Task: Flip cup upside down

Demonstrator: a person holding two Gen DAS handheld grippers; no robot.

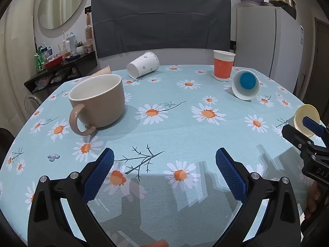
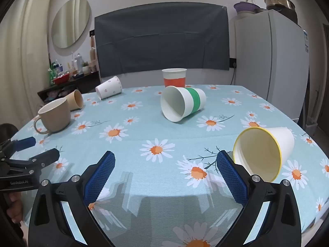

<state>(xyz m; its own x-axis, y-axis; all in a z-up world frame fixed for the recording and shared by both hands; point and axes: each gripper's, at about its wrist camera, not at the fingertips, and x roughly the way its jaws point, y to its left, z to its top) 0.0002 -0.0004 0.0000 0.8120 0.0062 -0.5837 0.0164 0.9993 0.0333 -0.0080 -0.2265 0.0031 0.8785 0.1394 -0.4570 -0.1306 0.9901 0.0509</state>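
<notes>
Several cups sit on the daisy tablecloth [image 1: 174, 133]. A beige mug [image 1: 98, 105] stands upright at the left, also in the right wrist view [image 2: 55, 115]. An orange paper cup [image 1: 223, 65] stands upright at the back [image 2: 174, 78]. A white heart cup [image 1: 143, 64], a green-banded cup [image 2: 183, 103] with a blue bottom [image 1: 246, 84] and a yellow-rimmed cup [image 2: 263, 152] lie on their sides. My left gripper [image 1: 164, 170] is open and empty over the near table. My right gripper [image 2: 165, 173] is open and empty, its right finger just beside the yellow-rimmed cup.
A brown paper cup [image 2: 75, 99] lies on its side behind the mug. A dark cloth-covered chair back [image 1: 160, 20] stands behind the table, a white fridge [image 1: 267, 41] at the right, a cluttered shelf [image 1: 61, 61] at the left.
</notes>
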